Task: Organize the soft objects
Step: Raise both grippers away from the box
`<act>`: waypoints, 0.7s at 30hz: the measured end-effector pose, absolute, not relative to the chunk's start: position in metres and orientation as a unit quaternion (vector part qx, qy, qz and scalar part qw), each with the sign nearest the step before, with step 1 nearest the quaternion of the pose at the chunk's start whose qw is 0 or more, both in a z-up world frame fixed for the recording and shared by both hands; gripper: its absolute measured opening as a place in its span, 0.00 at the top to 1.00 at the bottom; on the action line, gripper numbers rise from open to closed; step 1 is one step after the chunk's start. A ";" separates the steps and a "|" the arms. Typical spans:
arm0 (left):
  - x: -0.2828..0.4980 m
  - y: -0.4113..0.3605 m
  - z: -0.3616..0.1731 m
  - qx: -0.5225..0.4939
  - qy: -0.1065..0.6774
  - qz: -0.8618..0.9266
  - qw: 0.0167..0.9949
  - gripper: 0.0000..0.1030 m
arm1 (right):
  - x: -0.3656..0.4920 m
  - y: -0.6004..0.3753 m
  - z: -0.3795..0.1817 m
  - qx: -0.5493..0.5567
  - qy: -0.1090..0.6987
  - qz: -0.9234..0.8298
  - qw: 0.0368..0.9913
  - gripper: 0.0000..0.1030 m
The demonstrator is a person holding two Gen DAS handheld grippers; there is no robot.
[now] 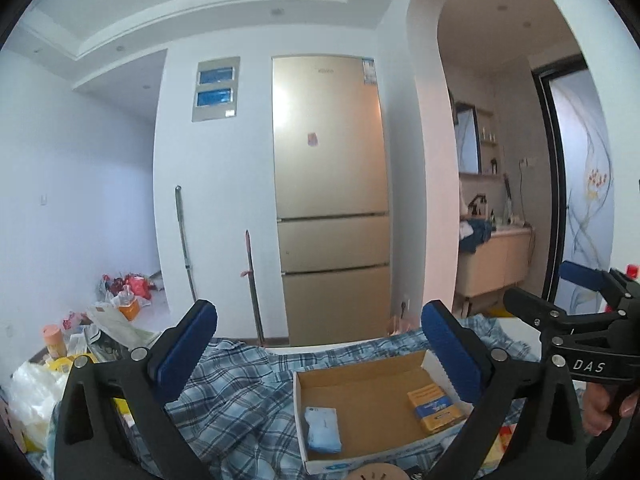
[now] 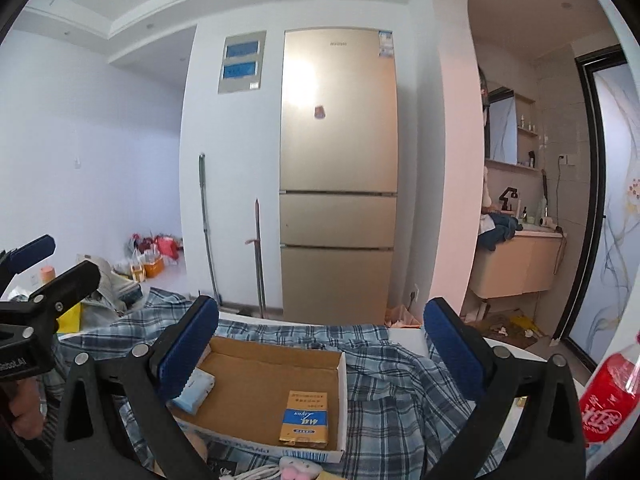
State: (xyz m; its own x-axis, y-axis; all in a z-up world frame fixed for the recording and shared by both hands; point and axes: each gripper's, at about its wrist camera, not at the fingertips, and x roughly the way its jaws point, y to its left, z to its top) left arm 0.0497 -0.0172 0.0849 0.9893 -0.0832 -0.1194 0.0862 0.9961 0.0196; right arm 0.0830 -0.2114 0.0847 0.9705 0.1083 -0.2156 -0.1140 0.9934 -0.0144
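Both claws stand spread wide with nothing between the pads. The left gripper (image 1: 320, 344) and the right gripper (image 2: 320, 340) hang side by side above a shallow cardboard box (image 2: 276, 372) that lies open on a blue plaid cloth (image 2: 404, 384).

Inside the box, a pale blue tissue pack (image 1: 322, 429) rests by the left wall and a yellow and blue packet (image 2: 304, 420) lies near the right wall; the floor between them is bare cardboard. The box walls are low, and the air above it is free.

The cloth hangs over the far edge of the white table (image 2: 412, 334). Behind the table stands a golden fridge (image 2: 338, 176), with two sticks leaning on the wall at its left.

Only the right wrist view shows a red bottle (image 2: 610, 396) at the right edge and a small pink plush (image 2: 298, 470) in front of the box. Only the left wrist view shows the pile of plastic bags (image 1: 32, 396) on the left.
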 end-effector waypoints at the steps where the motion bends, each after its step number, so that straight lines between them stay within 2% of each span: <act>1: 0.044 -0.016 0.085 0.007 0.055 -0.045 0.997 0.00 | 0.078 -0.211 0.086 -0.015 0.103 0.056 0.993 0.00; 9: -0.005 -0.009 0.056 0.005 0.016 -0.039 0.999 0.00 | 0.038 -0.214 0.078 -0.002 0.065 0.055 0.996 0.00; 21: -0.020 -0.015 0.015 0.023 -0.014 -0.025 0.999 0.00 | 0.019 -0.216 0.021 0.016 0.064 0.050 0.997 0.00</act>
State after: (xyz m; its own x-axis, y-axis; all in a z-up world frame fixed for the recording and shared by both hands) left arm -0.0198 -0.0149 0.0150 0.9983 -0.0513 0.0262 0.0501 0.9977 0.0465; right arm 0.0195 -0.2163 0.0213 0.9869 0.1018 -0.1250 -0.0976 0.9945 0.0389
